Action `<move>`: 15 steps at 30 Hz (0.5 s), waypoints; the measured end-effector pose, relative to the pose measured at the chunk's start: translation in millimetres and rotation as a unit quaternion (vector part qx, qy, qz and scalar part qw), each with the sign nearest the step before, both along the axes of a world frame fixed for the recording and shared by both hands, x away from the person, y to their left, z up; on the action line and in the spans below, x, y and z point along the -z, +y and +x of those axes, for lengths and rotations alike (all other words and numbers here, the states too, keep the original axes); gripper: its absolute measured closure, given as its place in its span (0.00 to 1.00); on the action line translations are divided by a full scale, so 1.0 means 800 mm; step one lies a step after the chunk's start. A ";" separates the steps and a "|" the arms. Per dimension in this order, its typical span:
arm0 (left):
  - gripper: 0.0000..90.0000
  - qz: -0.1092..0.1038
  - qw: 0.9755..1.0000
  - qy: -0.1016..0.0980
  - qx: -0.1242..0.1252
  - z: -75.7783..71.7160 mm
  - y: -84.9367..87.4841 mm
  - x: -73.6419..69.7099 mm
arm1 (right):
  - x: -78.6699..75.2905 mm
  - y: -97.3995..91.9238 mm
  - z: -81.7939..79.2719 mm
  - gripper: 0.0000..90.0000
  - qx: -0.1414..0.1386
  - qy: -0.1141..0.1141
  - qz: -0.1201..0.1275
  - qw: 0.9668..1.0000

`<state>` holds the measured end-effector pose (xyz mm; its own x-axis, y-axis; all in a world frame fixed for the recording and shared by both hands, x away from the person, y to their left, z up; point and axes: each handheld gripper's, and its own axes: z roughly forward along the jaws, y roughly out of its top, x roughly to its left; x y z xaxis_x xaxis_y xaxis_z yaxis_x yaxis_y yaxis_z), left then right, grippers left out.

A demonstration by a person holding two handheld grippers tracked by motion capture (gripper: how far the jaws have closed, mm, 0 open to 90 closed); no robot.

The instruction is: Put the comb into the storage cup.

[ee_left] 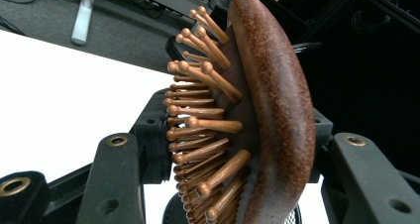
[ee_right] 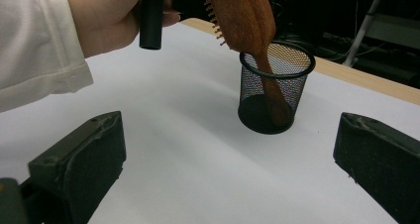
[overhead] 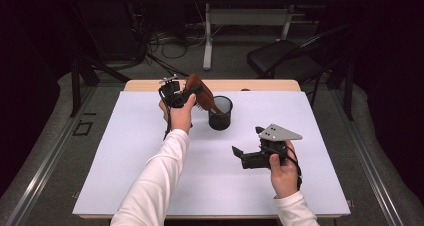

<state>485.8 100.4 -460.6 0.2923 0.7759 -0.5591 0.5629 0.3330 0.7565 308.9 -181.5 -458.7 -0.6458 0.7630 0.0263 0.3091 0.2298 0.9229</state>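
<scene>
**Wooden hairbrush lowered handle-first into a mesh cup**

Wooden and reddish-brown, the hairbrush (overhead: 200,93) leans with its handle down inside the black mesh cup (overhead: 220,113) and its bristled head up at about ten o'clock from the cup, between the jaws of the left gripper (overhead: 186,97). In the left gripper view the head (ee_left: 267,110) sits between the two black jaws, pegs facing one jaw and the smooth back facing the other; I cannot tell whether the pads press on it or have already eased off. Holding the head rather than the handle makes sense: it leaves the narrow end free to drop into the cup.

The cup stands upright near the centre of the white table (overhead: 150,151). In the right gripper view the handle reaches the cup's floor, and nothing else is visible inside.

The right gripper (overhead: 239,155) hovers at about four o'clock from the cup, well apart, jaws spread wide and empty, probably waiting.
</scene>
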 end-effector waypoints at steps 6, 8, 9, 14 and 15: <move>0.51 0.002 1.000 -0.003 -0.001 0.000 0.001 0.001 | 0.000 -0.001 0.000 0.00 0.001 0.000 0.001 1.000; 0.51 0.003 1.000 -0.004 -0.003 0.000 0.000 0.001 | 0.000 -0.001 0.000 0.00 0.001 0.000 0.002 1.000; 0.51 0.003 1.000 -0.004 -0.003 0.000 0.000 0.001 | 0.000 0.000 0.000 0.00 0.001 0.000 0.002 1.000; 0.50 0.002 1.000 -0.004 -0.004 0.000 0.000 0.001 | 0.000 -0.001 0.000 0.00 0.001 -0.001 0.002 1.000; 0.51 0.002 1.000 -0.004 -0.003 0.000 0.000 0.001 | 0.000 -0.001 0.000 0.00 0.001 -0.001 0.001 1.000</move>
